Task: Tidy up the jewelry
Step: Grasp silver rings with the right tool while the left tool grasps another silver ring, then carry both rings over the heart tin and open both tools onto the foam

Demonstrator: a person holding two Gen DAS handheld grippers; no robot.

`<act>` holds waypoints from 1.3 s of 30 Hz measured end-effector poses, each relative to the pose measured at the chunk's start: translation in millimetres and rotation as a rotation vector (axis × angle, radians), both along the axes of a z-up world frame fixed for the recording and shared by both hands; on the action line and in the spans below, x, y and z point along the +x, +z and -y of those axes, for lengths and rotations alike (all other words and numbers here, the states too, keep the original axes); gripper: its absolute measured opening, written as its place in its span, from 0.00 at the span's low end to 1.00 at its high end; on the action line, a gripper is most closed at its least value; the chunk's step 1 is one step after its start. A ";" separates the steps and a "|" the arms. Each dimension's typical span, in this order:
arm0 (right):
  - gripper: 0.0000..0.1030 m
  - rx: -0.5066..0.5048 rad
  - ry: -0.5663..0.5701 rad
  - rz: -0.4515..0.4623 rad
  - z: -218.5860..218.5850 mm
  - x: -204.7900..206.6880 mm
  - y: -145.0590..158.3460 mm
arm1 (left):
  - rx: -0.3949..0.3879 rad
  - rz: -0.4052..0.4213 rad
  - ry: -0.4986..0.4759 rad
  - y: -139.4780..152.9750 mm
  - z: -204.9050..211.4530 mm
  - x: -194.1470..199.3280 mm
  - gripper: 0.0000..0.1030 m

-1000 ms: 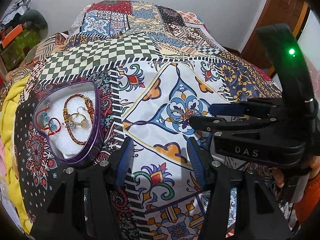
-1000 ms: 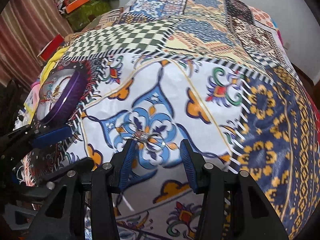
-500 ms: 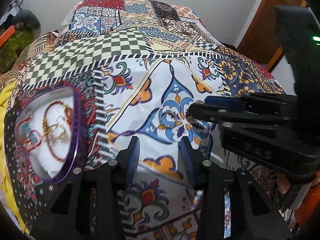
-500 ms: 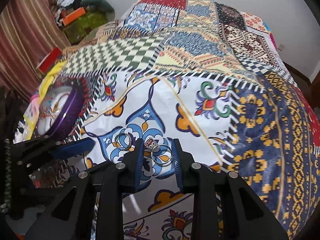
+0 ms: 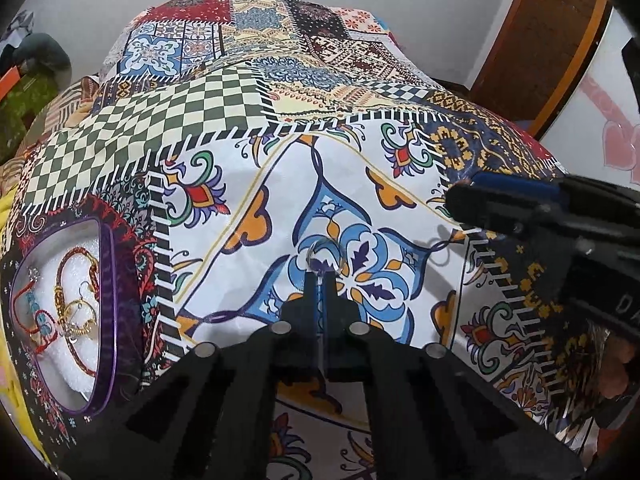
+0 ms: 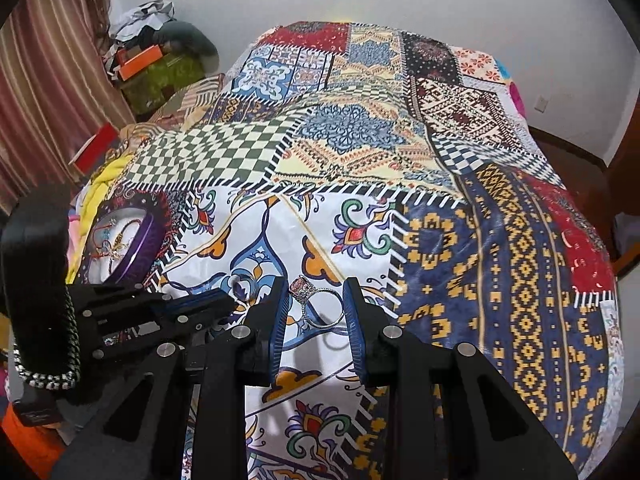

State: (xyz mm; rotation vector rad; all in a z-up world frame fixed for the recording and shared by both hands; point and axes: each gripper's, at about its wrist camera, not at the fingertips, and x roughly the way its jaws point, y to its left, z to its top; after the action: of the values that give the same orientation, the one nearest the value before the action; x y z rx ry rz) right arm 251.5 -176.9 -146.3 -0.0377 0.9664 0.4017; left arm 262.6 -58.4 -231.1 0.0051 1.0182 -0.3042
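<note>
A small silver ring [image 5: 322,254] lies on the blue flower of the patchwork bedspread [image 5: 248,216]. My left gripper [image 5: 319,277] is shut with its tips pinching the ring's near edge. In the right wrist view my right gripper [image 6: 316,284] is shut on a silver ring with a pink stone [image 6: 306,289], held a little above the cloth. The left gripper [image 6: 224,302] sits just to its left, beside the small ring [image 6: 240,280]. A purple heart-shaped tin [image 5: 106,320] with white foam holds bracelets and earrings at the left. The right gripper [image 5: 472,196] reaches in from the right.
The tin [image 6: 142,246] rests near the bed's left edge, beside yellow fabric [image 6: 94,196]. Clutter and a striped curtain [image 6: 44,92] stand at the back left. A wooden door frame [image 5: 532,48] is at the right. A person's hand [image 5: 612,376] holds the right gripper.
My left gripper went from open to shut on the small ring. My right gripper closed on the pink-stone ring and lifted it off the cloth.
</note>
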 end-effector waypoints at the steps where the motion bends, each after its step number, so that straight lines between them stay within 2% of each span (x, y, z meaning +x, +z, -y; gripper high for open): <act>1: 0.24 0.002 -0.001 0.005 0.3 -1.2 2.2 | 0.001 0.003 0.003 0.9 -0.6 -1.2 0.00; 7: 0.24 0.018 -0.004 0.031 2.4 -7.3 12.3 | 0.006 -0.010 -0.008 6.5 -3.3 -7.6 0.02; 12: 0.24 0.031 -0.007 0.038 5.5 -9.6 16.8 | 0.041 -0.003 -0.016 6.3 5.4 -8.2 0.26; 15: 0.24 0.028 -0.008 0.044 8.2 -11.4 17.0 | 0.038 -0.018 -0.016 1.7 9.9 -4.1 0.33; 22: 0.24 0.035 -0.028 0.041 18.5 -9.9 15.4 | 0.077 0.009 -0.026 -1.5 22.2 6.5 0.33; 24: 0.24 0.036 -0.031 0.040 20.0 -10.0 15.2 | 0.109 0.023 -0.023 -1.4 24.5 7.3 0.20; 25: 0.24 0.036 -0.031 0.041 20.4 -10.1 15.3 | 0.117 0.026 -0.025 -1.3 25.0 7.2 0.20; 32: 0.24 0.037 -0.023 0.052 18.4 -13.0 20.9 | 0.095 0.043 -0.006 7.1 16.2 0.4 0.20; 39: 0.24 0.038 -0.004 0.087 4.3 -19.3 36.5 | 0.079 0.104 0.028 36.5 -3.8 -14.7 0.20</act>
State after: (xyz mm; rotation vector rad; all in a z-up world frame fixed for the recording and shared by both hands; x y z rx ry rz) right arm 232.2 -181.3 -109.8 -0.0185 0.8729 0.4120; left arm 247.9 -54.6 -194.5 0.0773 0.9256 -0.2361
